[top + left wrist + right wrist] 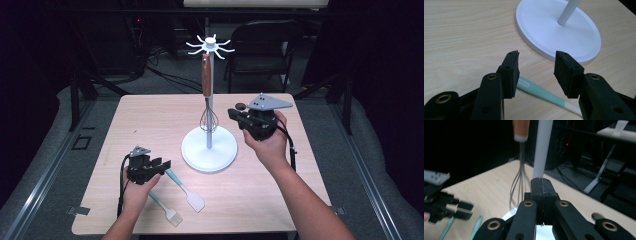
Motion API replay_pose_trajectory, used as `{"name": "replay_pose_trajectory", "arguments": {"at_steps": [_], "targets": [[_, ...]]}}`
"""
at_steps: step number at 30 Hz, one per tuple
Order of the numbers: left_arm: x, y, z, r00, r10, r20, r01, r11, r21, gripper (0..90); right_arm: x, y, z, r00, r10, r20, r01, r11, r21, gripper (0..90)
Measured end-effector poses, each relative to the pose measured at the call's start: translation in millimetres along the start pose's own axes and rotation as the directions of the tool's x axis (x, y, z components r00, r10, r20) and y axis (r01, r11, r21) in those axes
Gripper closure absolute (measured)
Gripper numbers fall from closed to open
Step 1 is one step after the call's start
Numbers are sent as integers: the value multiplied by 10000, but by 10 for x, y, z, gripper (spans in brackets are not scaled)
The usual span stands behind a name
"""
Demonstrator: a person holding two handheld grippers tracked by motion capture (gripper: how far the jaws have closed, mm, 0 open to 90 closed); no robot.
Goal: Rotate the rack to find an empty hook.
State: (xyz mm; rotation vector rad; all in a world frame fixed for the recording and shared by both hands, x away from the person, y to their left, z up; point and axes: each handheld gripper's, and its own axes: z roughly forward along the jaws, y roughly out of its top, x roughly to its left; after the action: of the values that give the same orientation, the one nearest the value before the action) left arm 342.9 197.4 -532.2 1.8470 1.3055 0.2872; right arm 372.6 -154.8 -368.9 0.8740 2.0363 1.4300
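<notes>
A white stand (209, 150) with a round base and a hooked crown holds a whisk (206, 92) with a wooden handle, hanging beside the pole. My left gripper (162, 165) is open just above the handle of a mint-green spatula (184, 189) that lies on the table; its handle (541, 91) passes under the gap between the jaws. A mint-green brush (166, 209) lies next to the spatula. My right gripper (232, 112) is shut with nothing in it, held in the air right of the whisk; the whisk wires (518, 183) and pole (541, 150) stand just beyond its jaws.
The light wooden table (150, 120) has bare surface to the left and behind the stand. The stand's white base (556, 30) lies just beyond my left jaws. A black chair (262, 50) stands behind the table, with dark cables on the floor.
</notes>
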Motion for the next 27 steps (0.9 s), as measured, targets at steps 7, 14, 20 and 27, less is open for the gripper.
{"name": "replay_pose_trajectory", "arguments": {"at_steps": [7, 14, 20, 27], "targets": [[12, -7, -2, 10000, -11, 39, 11, 10000, 18, 546, -140, 420, -33, 9992, 221, 323, -188, 9949, -987, 900], [27, -11, -9, 10000, -41, 31, 41, 10000, 20, 546, -159, 752, -47, 9985, 101, 529, -16, 9872, -1594, 900], [32, -11, -12, 10000, -49, 63, 49, 10000, -2, 546, -105, 960, -65, 9980, 18, 636, 111, 9792, -2028, 900], [32, -7, -19, 10000, -59, 34, 59, 10000, -41, 545, -81, 1067, -55, 9971, 143, 753, 30, 9745, -2243, 900]]}}
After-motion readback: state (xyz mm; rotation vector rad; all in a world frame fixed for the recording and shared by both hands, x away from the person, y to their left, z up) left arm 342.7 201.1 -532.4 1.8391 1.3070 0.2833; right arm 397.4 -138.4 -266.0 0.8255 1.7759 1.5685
